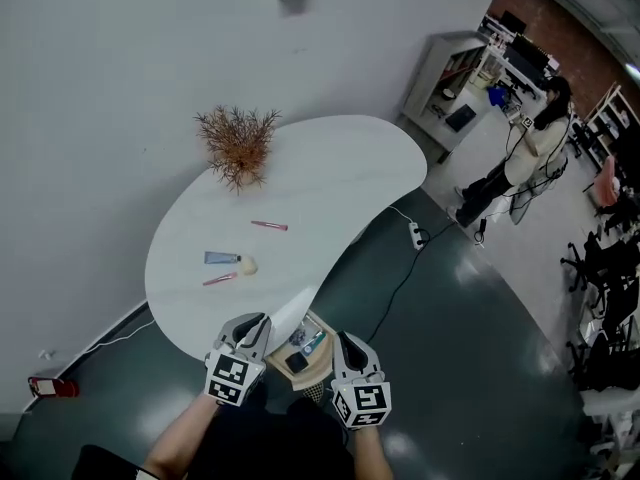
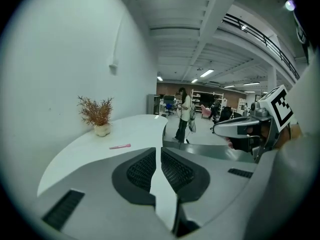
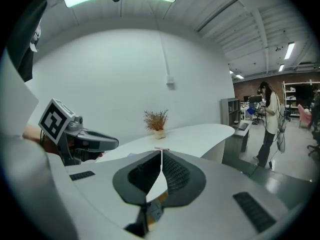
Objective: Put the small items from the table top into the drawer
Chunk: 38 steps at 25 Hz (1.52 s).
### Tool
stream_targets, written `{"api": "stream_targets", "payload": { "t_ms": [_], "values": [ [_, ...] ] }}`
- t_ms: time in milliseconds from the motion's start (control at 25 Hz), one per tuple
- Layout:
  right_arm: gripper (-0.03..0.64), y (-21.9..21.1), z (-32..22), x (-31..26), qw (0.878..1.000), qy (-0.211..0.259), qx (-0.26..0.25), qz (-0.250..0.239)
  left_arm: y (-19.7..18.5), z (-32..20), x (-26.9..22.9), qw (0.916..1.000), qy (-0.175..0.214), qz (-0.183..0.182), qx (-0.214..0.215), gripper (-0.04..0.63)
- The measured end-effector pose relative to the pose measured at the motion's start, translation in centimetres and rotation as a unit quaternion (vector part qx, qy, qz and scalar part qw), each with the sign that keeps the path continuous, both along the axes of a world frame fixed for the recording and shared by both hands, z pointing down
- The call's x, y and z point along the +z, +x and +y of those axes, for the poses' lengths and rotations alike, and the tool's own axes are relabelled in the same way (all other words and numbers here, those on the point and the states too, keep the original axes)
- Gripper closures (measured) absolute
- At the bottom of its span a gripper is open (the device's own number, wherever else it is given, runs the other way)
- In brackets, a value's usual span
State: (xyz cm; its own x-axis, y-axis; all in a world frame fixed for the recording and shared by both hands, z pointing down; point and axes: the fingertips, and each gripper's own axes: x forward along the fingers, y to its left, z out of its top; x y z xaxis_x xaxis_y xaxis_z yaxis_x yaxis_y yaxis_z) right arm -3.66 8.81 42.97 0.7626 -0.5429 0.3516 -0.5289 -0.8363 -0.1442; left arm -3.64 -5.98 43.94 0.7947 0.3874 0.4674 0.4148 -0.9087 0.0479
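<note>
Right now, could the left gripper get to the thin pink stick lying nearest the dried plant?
Probably yes. Only bare white tabletop lies between the left gripper and the thin pink stick. Its jaws are together, so they'd need opening first.

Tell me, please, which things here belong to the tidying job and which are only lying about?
Belong to the job: upper pink stick, blue item with a beige end, lower pink stick, open drawer, table.

Only lying about: dried plant in its vase, power strip on the floor, red object on the floor.
</note>
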Motion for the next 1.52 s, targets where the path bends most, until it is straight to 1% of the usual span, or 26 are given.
{"api": "stream_targets", "payload": {
  "t_ms": [240, 400, 520, 720, 880, 1000, 1040, 1120, 1240, 1360, 1520],
  "values": [
    [0.587, 1.7, -4.6, 1.3, 0.999, 0.003, -0.047, -0.018, 0.8, -3.9, 0.9, 0.9991, 0.002, -0.011, -0.041, 0.572],
    [0.586, 2.8, -8.3, 2.1, 0.996, 0.0, -0.083, -0.025, 1.4, -7.0, 2.0, 0.9976, 0.004, -0.022, -0.066, 0.572],
    [0.586, 3.7, -10.6, 2.6, 0.994, -0.003, -0.101, -0.028, 2.0, -9.5, 3.2, 0.9962, 0.006, -0.03, -0.081, 0.572],
    [0.586, 4.7, -13.4, 3.7, 0.992, -0.005, -0.115, -0.041, 2.9, -13.1, 5.6, 0.9946, 0.028, -0.049, -0.087, 0.572],
    [0.587, 5.3, -15.1, 4.9, 0.991, -0.007, -0.12, -0.053, 4.2, -15.4, 7.3, 0.9931, 0.03, -0.066, -0.092, 0.572],
    [0.586, 5.7, -16.3, 5.8, 0.991, -0.009, -0.121, -0.064, 5.1, -16.5, 8.6, 0.9924, 0.031, -0.08, -0.088, 0.568],
    [0.586, 5.8, -16.8, 6.1, 0.99, -0.009, -0.121, -0.066, 5.3, -16.9, 9.1, 0.9923, 0.031, -0.086, -0.083, 0.555],
    [0.586, 6.0, -17.6, 6.6, 0.99, -0.01, -0.121, -0.072, 5.7, -17.4, 10.2, 0.992, 0.032, -0.099, -0.071, 0.507],
    [0.587, 6.3, -18.6, 7.7, 0.99, -0.011, -0.117, -0.082, 6.2, -18.0, 12.1, 0.9909, 0.039, -0.117, -0.053, 0.473],
    [0.587, 6.6, -19.3, 8.7, 0.989, -0.013, -0.113, -0.092, 6.5, -18.4, 14.4, 0.9887, 0.037, -0.139, -0.042, 0.444],
    [0.586, 6.7, -20.1, 9.5, 0.989, -0.014, -0.108, -0.103, 7.1, -19.2, 16.1, 0.9864, 0.045, -0.155, -0.028, 0.437]
  ]
}}
